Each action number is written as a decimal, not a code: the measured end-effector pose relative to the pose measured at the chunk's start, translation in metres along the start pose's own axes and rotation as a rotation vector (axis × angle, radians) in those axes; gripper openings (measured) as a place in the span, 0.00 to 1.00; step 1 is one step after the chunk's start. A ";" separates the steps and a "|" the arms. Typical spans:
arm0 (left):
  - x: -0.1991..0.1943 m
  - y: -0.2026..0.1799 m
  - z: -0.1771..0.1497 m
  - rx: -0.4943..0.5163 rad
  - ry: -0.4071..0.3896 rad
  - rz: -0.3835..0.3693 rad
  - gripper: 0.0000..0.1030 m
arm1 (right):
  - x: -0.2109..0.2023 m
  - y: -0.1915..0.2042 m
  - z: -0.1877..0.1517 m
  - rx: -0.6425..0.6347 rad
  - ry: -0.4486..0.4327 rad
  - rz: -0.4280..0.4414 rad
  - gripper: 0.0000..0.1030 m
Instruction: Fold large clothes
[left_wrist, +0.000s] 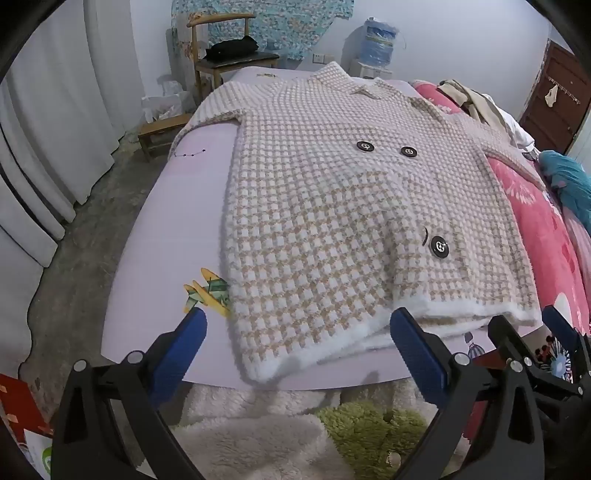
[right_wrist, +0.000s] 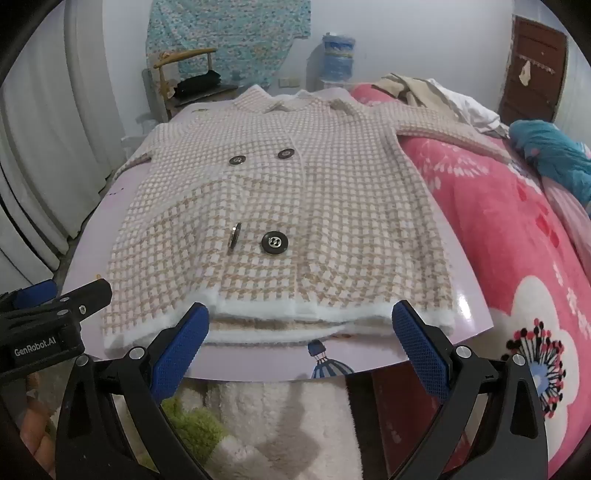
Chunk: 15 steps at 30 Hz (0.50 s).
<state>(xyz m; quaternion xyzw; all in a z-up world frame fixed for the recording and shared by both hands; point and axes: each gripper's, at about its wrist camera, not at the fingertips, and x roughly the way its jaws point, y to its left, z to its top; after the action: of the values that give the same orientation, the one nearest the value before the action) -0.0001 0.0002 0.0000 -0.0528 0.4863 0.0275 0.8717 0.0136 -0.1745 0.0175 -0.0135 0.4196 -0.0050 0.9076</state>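
From the left wrist view, the checked coat (left_wrist: 343, 221) lies front-up and spread flat on the lilac bed sheet (left_wrist: 166, 229), collar toward twelve o'clock and white fluffy hem toward six. One sleeve runs out toward ten o'clock over the sheet; the other drapes toward three o'clock onto the pink blanket (left_wrist: 543, 236). The black buttons (left_wrist: 439, 246) show on the front. The left gripper (left_wrist: 297, 341) hangs just short of the hem with its blue pads wide apart and nothing between them; the hem's corner sits between the fingers in the picture, but they do not appear to touch it. The right gripper (left_wrist: 524, 326) shows at four o'clock, also near the hem.

From the right wrist view, the same coat (right_wrist: 295, 206) fills the middle, its hem a little rumpled and doubled at six o'clock. The right gripper (right_wrist: 300, 325) is poised at that hem edge, jaws fully apart and empty. The left gripper (right_wrist: 62, 291) enters at nine o'clock beside the hem's corner; its jaws cannot be judged from here.

As for progress, no fold appears made: the coat is only laid out. Sleeves and body are all left to fold, and the grasp of the hem looks like the first step in hand.
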 end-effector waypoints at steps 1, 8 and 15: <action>0.000 0.000 0.000 0.000 0.004 0.001 0.95 | 0.000 0.000 0.000 0.000 0.000 -0.003 0.92; 0.000 -0.001 0.001 0.000 0.004 0.002 0.95 | 0.001 0.003 -0.001 0.000 0.005 -0.006 0.92; -0.002 -0.004 0.000 0.001 0.003 -0.001 0.95 | 0.002 0.007 -0.002 0.001 0.008 -0.006 0.92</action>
<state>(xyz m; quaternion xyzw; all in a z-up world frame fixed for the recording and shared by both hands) -0.0009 -0.0034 0.0020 -0.0525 0.4876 0.0268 0.8711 0.0137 -0.1680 0.0145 -0.0145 0.4233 -0.0080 0.9059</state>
